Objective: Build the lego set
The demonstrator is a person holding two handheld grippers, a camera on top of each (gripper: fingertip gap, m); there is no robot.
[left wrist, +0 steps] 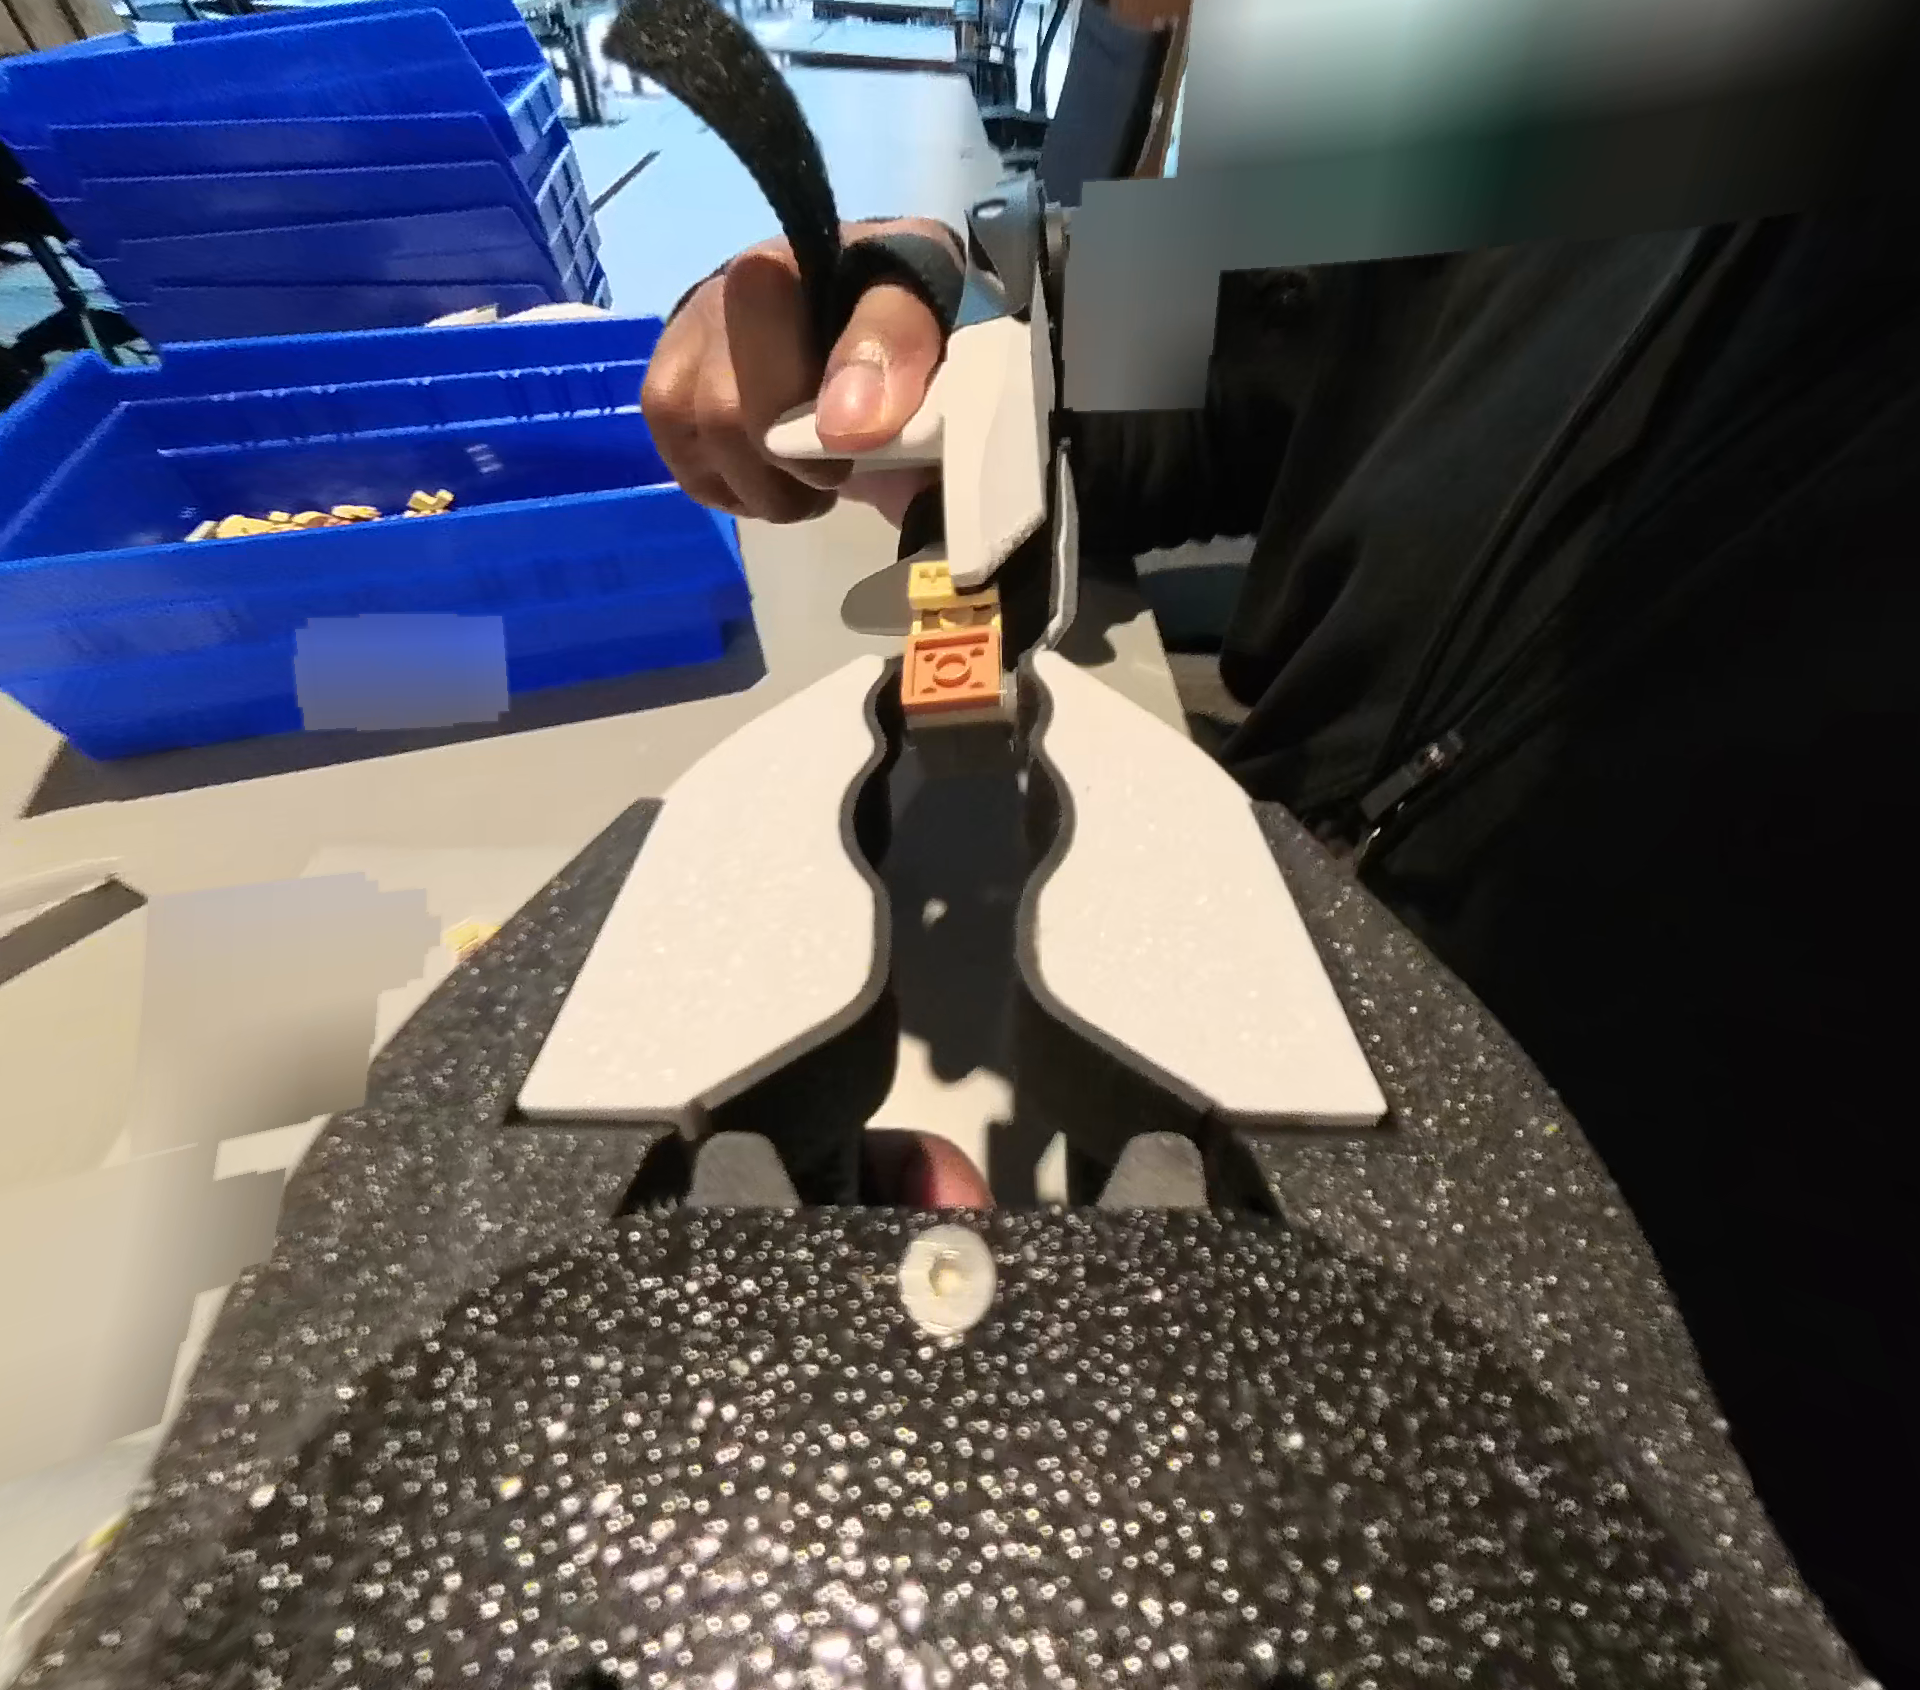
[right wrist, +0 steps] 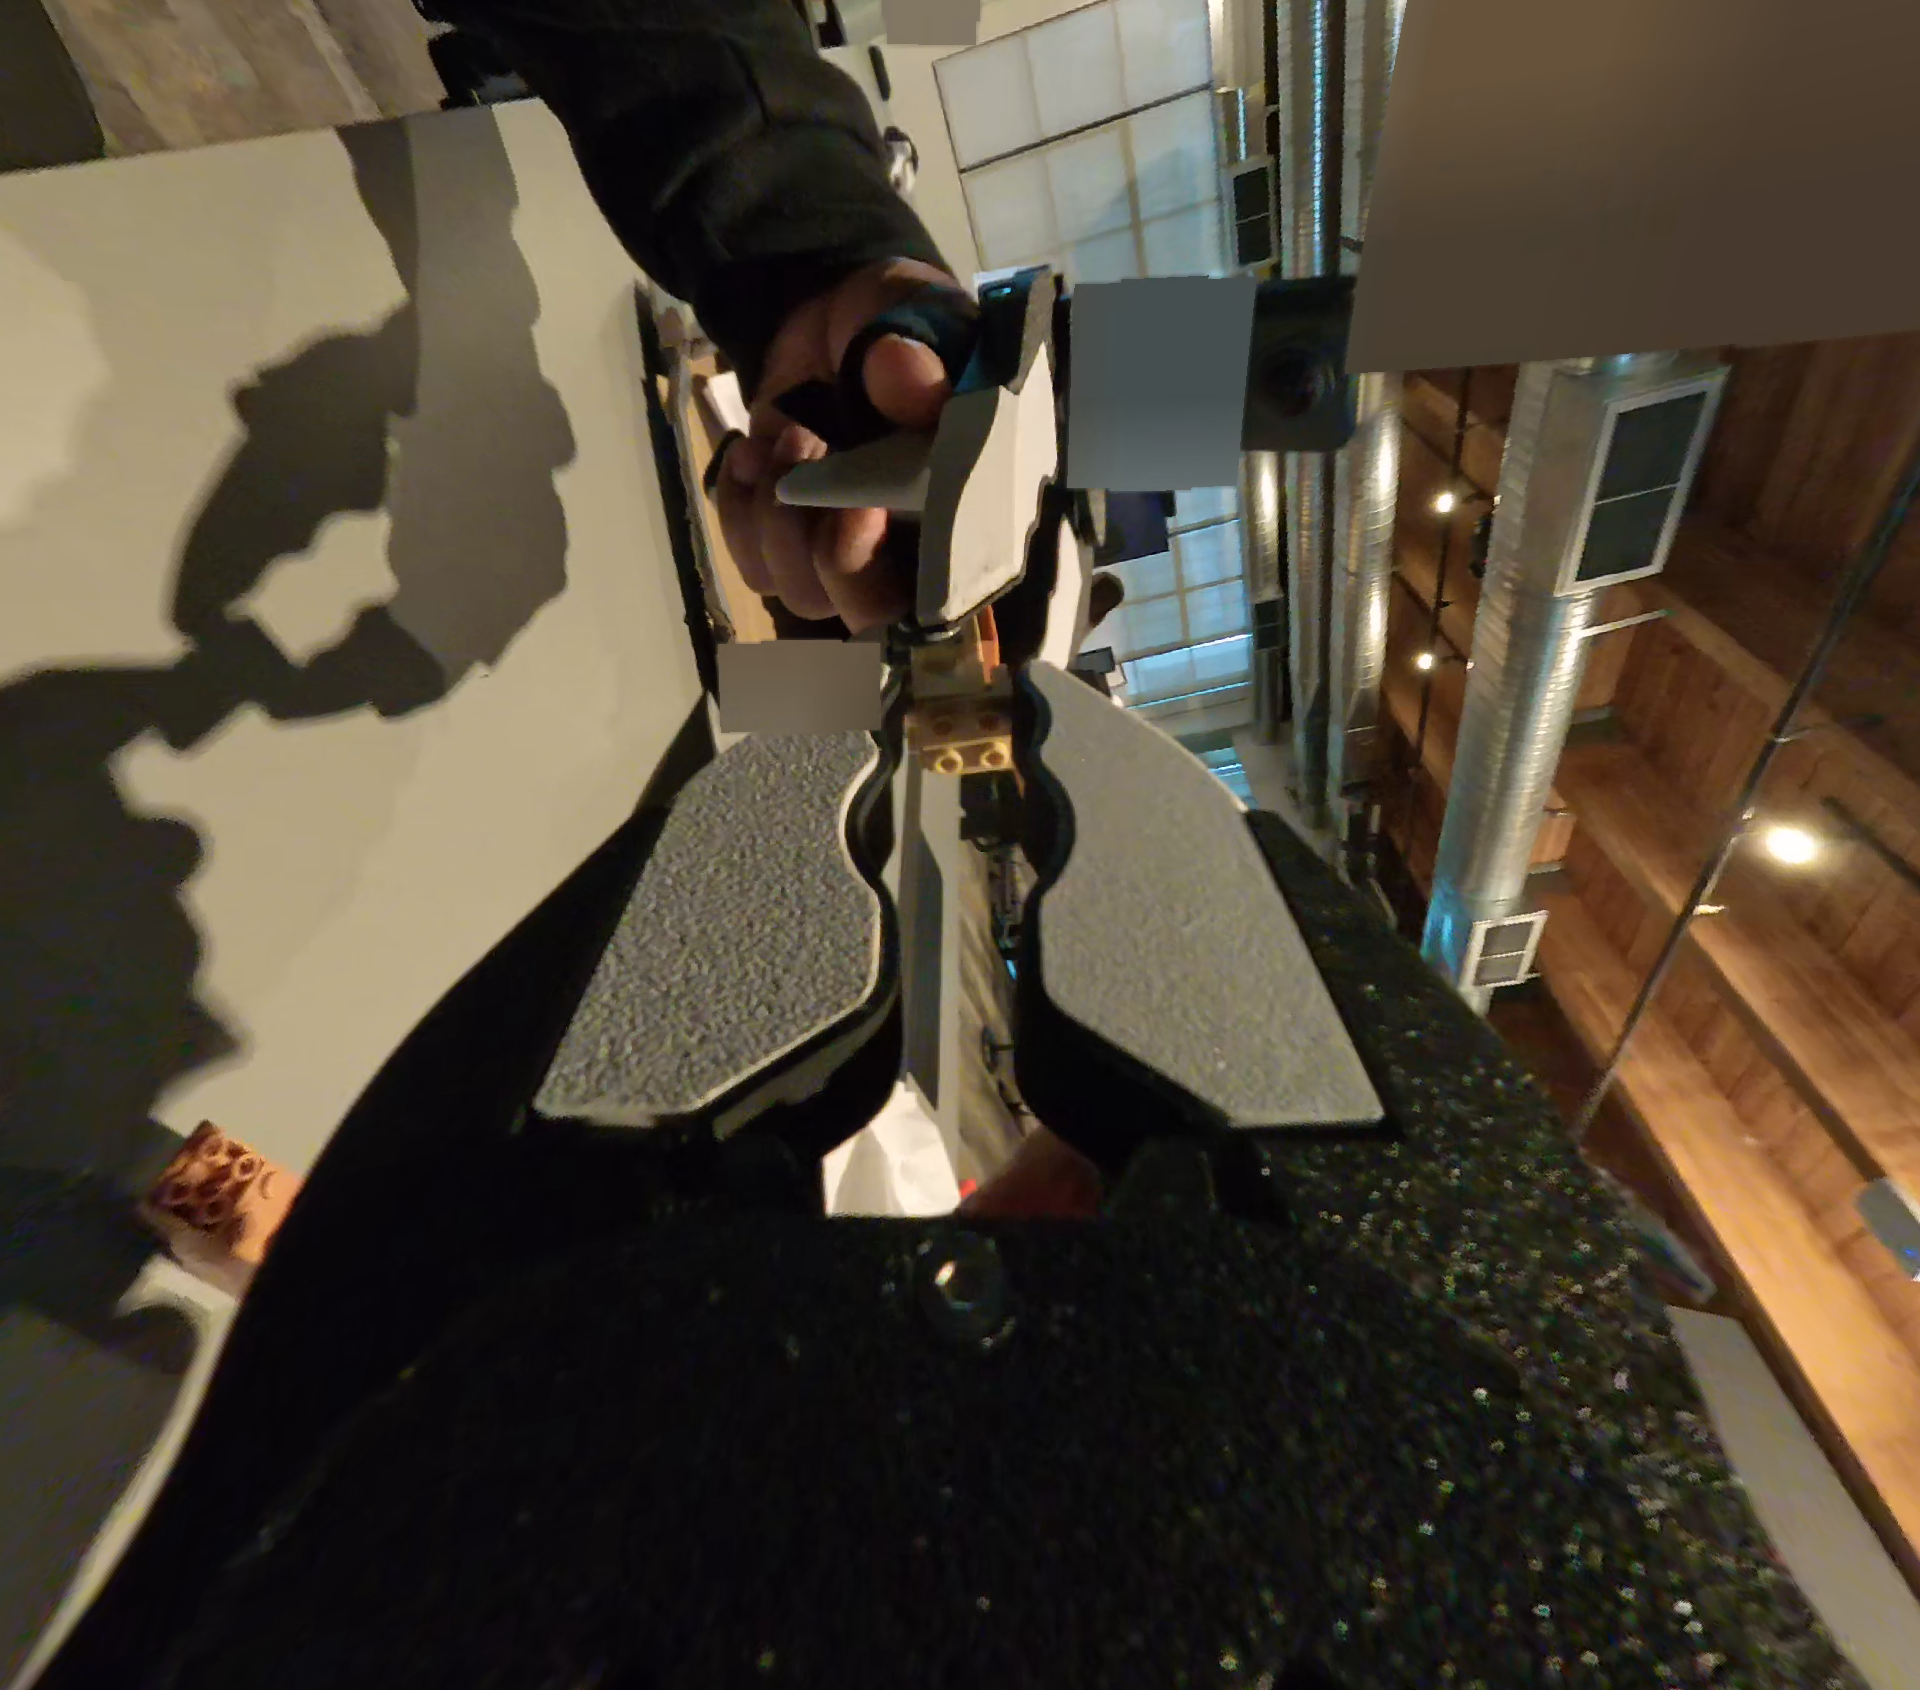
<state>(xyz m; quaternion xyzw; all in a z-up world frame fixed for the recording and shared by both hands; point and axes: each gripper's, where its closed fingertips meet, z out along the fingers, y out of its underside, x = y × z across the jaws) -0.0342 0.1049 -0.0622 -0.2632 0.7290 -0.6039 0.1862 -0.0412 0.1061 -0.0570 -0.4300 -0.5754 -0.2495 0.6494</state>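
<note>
mating two small brick stacks mid-air

our left gripper [left wrist: 951, 684] is clamped on an orange plate [left wrist: 951, 676], held at the fingertips with its underside toward the camera. our right gripper [right wrist: 961, 731] is pinching a tan brick stack [right wrist: 961, 741] the same way. in the left wrist view the right gripper comes in from above and the tan pieces [left wrist: 951, 601] sit right against the orange plate, so we judge the two are being pressed together, above the grey table [left wrist: 73, 809].

handling: we expect these parts to be light, rigid and smooth-sided. they should slip or twist if pinched off-centre, so grip on flat opposite side walls, studs left free, and push straight along the stud axis.

view differences: only the left wrist view shows the blue parts bin [left wrist: 364, 601] with loose tan pieces inside and the stacked blue bins [left wrist: 312, 165] behind. only the right wrist view shows the left hand [right wrist: 831, 497] on its trigger and a spare brown studded piece [right wrist: 208, 1193] on the table. contact seam itself is mostly hidden in the right view.
</note>
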